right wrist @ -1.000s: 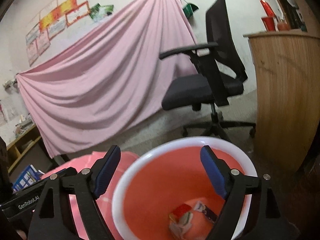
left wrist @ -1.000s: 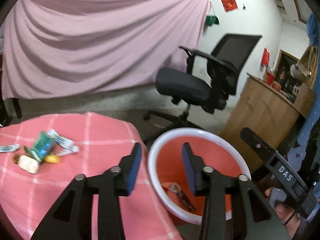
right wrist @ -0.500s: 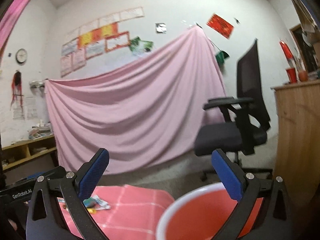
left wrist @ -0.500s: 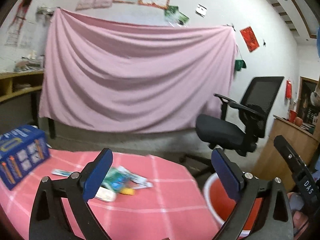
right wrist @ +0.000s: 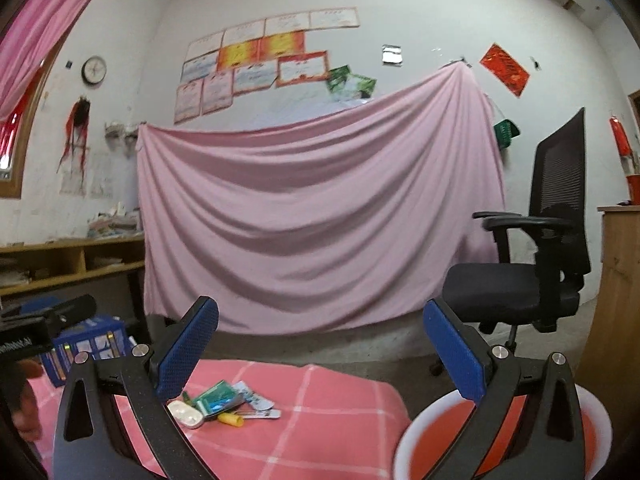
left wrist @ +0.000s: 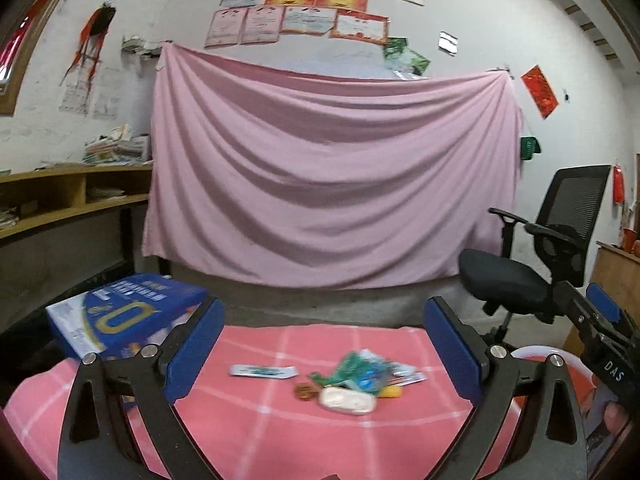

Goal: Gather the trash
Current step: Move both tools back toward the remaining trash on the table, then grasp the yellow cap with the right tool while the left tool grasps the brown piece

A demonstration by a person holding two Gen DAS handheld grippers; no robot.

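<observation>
A small heap of trash lies on the pink checked tablecloth [left wrist: 280, 432]: a green wrapper [left wrist: 352, 368], a white oval packet [left wrist: 347, 400], a flat white sachet [left wrist: 262, 371] and a small yellow piece [left wrist: 390, 392]. The heap also shows in the right wrist view [right wrist: 218, 402]. My left gripper [left wrist: 324, 344] is open and empty, raised above the table in front of the heap. My right gripper [right wrist: 320, 348] is open and empty. The red bin with a white rim [right wrist: 436, 440] stands low at the table's right side and shows in the left wrist view [left wrist: 536, 354].
A blue box [left wrist: 124, 316] stands at the table's far left. A black office chair [left wrist: 536, 264] stands to the right of the table, with a wooden counter [right wrist: 620, 280] beyond. A pink sheet [left wrist: 332, 184] hangs on the back wall. Wooden shelves [left wrist: 60, 204] run along the left.
Both grippers have lifted and swung left from over the bin toward the table. The left jaws have opened wide. The trash heap now sits centred ahead of the left gripper.
</observation>
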